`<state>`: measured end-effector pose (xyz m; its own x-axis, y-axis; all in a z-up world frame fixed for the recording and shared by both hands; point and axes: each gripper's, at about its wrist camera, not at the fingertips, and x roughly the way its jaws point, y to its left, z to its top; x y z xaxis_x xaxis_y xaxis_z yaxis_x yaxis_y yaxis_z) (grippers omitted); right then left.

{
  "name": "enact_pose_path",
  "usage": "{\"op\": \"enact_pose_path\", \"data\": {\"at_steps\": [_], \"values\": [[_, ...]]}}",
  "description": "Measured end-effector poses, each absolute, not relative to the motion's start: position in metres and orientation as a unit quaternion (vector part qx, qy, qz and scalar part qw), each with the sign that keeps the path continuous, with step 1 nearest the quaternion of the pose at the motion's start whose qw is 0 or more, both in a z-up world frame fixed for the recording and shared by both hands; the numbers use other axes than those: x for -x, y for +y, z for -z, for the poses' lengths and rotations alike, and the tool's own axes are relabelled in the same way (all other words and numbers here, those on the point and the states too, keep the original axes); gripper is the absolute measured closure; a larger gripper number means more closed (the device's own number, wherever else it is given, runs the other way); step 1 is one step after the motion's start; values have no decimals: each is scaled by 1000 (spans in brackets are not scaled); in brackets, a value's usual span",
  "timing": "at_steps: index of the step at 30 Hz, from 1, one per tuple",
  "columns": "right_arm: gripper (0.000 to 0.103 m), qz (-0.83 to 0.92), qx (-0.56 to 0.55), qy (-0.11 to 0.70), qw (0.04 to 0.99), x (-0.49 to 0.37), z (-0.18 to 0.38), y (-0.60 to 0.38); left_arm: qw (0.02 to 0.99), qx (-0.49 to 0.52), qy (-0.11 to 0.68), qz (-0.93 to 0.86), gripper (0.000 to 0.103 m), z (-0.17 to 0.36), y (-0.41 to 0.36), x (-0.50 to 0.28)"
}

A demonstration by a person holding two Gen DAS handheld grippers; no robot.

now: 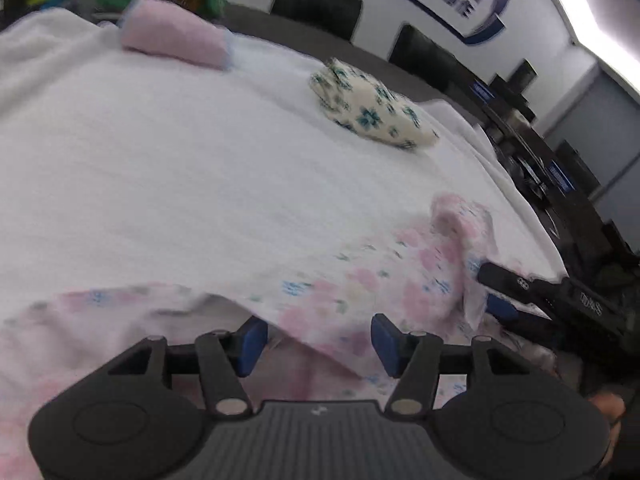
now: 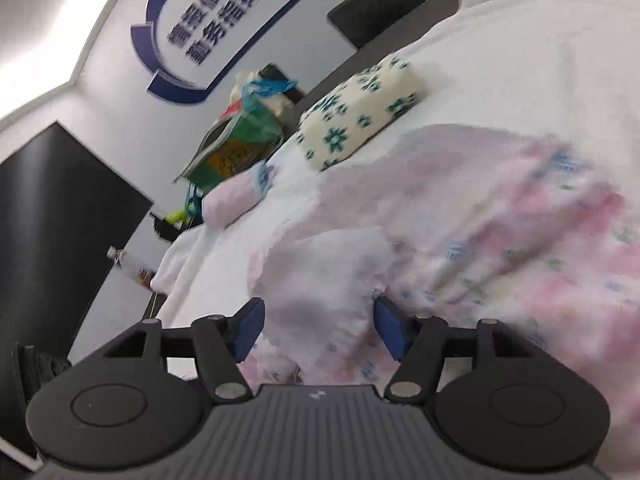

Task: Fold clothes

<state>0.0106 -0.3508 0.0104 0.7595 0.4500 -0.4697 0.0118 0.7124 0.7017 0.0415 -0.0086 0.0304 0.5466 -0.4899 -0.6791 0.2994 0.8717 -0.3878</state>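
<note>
A pink floral garment lies loosely spread on the white cloth-covered table, at its near edge. My left gripper is open over the garment's edge, with fabric under and between its blue pads. My right gripper is open too, and a white-pink fold of the same garment sits between its pads. In the left wrist view, one black finger of the right gripper reaches the garment's right corner. Farther back lie a folded pink piece and a folded cream piece with teal flowers.
A green bag stuffed with items stands beyond the folded pieces. Black chairs line the wall with blue lettering. A dark desk with equipment runs along the table's right side. A bottle stands off the table's left end.
</note>
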Motion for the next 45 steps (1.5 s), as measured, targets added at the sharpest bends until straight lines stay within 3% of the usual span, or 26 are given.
{"op": "enact_pose_path", "data": {"at_steps": [1, 2, 5, 7, 8, 9, 10, 11, 12, 16, 20, 23, 25, 26, 27, 28, 30, 33, 41, 44, 45], "values": [[71, -132, -360, 328, 863, -22, -11, -350, 878, 107, 406, 227, 58, -35, -10, -41], [88, -137, -372, 334, 856, -35, -11, -347, 885, 101, 394, 228, 71, -39, -11, -40], [89, -155, -455, 326, 814, -69, -8, -344, 902, 82, 355, 230, 75, -53, -14, -37], [87, -128, -532, 301, 781, -88, -3, -351, 913, 69, 330, 232, 68, -61, -16, -35], [81, -108, -564, 285, 767, -97, 0, -354, 909, 39, 328, 254, 52, -59, -27, -29], [61, -83, -563, 280, 773, -104, -1, -355, 903, 6, 327, 279, 40, -57, -40, -23], [46, -60, -558, 277, 780, -111, -3, -355, 895, -28, 325, 303, 38, -54, -52, -16], [21, -45, -536, 292, 791, -115, -8, -354, 886, -61, 323, 327, 38, -51, -65, -10], [16, -34, -515, 306, 800, -118, -13, -353, 875, -94, 320, 350, 38, -48, -77, -3], [16, -76, -453, 298, 837, -91, -33, -359, 895, -120, 343, 261, 43, -18, -83, -22], [16, -83, -286, 296, 908, -29, -53, -362, 890, -13, 389, 238, 41, -10, -30, -17], [16, -109, -170, 309, 929, 17, -47, -349, 889, 43, 377, 257, 41, -6, -10, 2], [17, -130, -139, 318, 929, 30, -37, -340, 893, 39, 368, 255, 49, -6, -16, 6], [21, -136, -127, 317, 930, 33, -33, -333, 895, 28, 366, 254, 79, -8, -21, 7], [30, -133, -114, 320, 931, 33, -30, -326, 896, 29, 362, 256, 101, -11, -21, 10], [36, -125, -97, 326, 932, 31, -27, -319, 897, 32, 357, 258, 101, -14, -20, 14], [71, -97, -50, 332, 937, 31, -21, -303, 899, 37, 348, 263, 103, -20, -20, 21], [99, -74, -17, 324, 943, 46, -20, -292, 919, 25, 295, 262, 103, -36, -11, 50], [100, -54, -65, 259, 962, 146, -55, -312, 868, 50, 271, 413, 103, -35, 12, 136], [94, -50, -86, 248, 964, 169, -62, -328, 840, 43, 280, 463, 103, -20, 16, 160], [86, -49, -91, 236, 966, 174, -65, -332, 835, 31, 283, 471, 103, -16, 16, 166]]}}
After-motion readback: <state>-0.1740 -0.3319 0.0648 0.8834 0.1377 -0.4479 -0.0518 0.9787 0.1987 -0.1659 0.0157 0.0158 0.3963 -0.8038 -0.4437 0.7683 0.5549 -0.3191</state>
